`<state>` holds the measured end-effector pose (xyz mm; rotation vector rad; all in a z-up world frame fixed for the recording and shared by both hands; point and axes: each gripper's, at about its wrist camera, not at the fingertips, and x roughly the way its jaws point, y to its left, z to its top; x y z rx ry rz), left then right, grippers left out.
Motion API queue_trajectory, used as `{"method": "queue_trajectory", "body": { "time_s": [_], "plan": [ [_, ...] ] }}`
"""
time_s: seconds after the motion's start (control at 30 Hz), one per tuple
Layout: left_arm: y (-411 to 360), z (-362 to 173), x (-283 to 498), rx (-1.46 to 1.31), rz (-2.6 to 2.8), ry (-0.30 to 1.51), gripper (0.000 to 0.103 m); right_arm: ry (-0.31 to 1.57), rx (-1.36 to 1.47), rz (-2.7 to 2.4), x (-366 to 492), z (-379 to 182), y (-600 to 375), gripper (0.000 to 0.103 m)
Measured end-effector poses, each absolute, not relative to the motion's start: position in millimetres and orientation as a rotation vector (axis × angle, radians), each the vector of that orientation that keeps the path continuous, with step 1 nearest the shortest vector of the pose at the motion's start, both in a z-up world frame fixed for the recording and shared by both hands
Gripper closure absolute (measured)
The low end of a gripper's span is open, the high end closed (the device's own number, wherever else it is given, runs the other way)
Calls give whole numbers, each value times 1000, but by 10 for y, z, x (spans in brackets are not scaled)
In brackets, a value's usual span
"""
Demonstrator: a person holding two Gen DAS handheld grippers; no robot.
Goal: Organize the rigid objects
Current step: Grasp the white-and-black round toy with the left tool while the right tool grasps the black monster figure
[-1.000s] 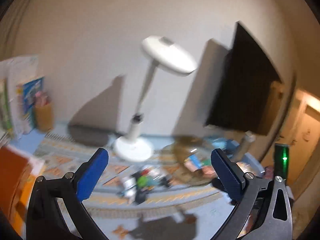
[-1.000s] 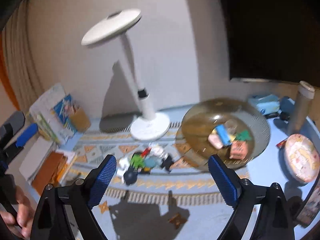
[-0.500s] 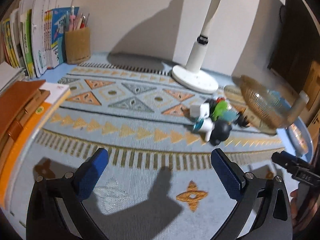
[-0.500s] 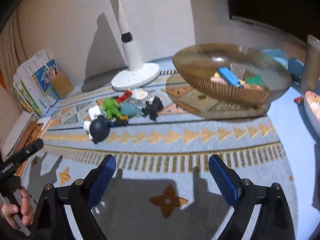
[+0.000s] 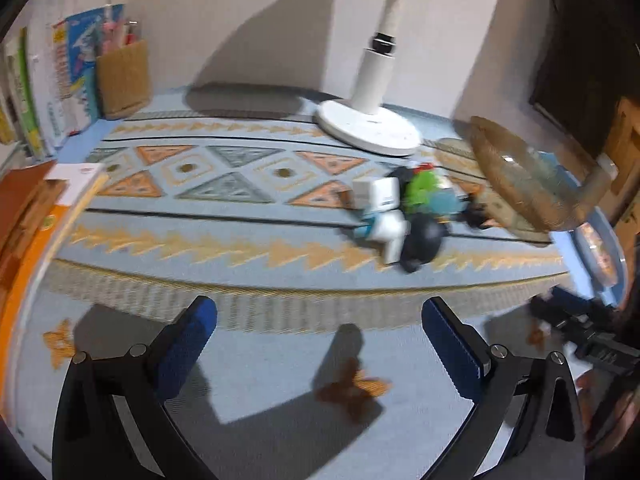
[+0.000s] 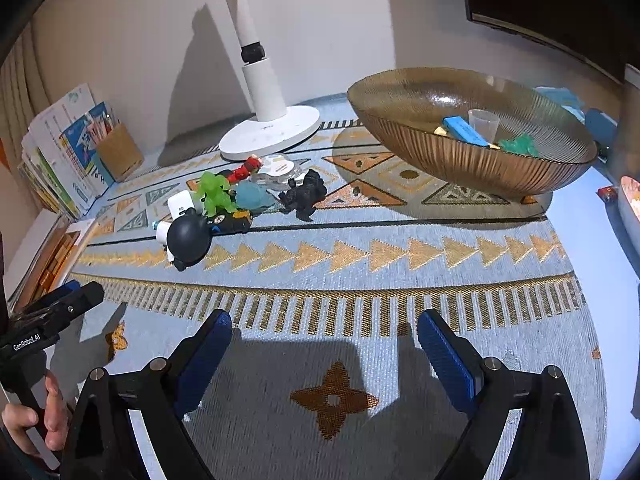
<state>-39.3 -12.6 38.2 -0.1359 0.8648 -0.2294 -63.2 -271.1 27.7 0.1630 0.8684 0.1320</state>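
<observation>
A cluster of small toys lies on the patterned mat: a black round figure (image 6: 188,238), a green figure (image 6: 216,192), a white cube (image 6: 180,204), a red figure (image 6: 246,168) and a black spiky figure (image 6: 306,194). The same pile shows blurred in the left wrist view, with the white cube (image 5: 378,196) and black figure (image 5: 424,240). An amber ribbed glass bowl (image 6: 448,160) at the right holds a blue block (image 6: 464,130), a clear cup (image 6: 482,124) and a green piece. My right gripper (image 6: 324,340) and left gripper (image 5: 320,328) both stand open over bare mat, well short of the toys.
A white lamp base (image 6: 270,136) stands behind the toys. Books and a pen holder (image 6: 120,152) line the far left; stacked books (image 5: 28,216) lie at the left edge. A round tin (image 6: 632,200) sits at the right. A hand (image 6: 36,420) holds the left gripper's handle.
Both views have swung down from the wall and lamp to the mat. Both grippers have come lower and closer to the mat, jaws still wide apart.
</observation>
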Motion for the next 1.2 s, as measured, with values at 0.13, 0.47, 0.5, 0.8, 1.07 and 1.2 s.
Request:
{"method": "queue_trajectory", "body": {
  "time_s": [0.13, 0.47, 0.5, 0.8, 1.07, 1.2],
  "plan": [
    [-498, 457, -193, -95, -269, 884, 1, 895, 234, 142, -584, 239, -2829, 10],
    [-966, 304, 274, 50, -175, 911, 1, 1004, 169, 151, -249, 511, -2890, 10],
    [-949, 290, 273, 59, -165, 909, 1, 996, 149, 149, -193, 544, -2860, 10],
    [-479, 372, -26, 6, -249, 897, 0, 964, 119, 199, 381, 368, -2515, 41],
    [71, 297, -88, -102, -224, 972, 1, 967, 154, 173, 552, 279, -2482, 41],
    [8, 367, -58, -262, -376, 964, 1, 960, 173, 168, 566, 282, -2522, 42]
  ]
}}
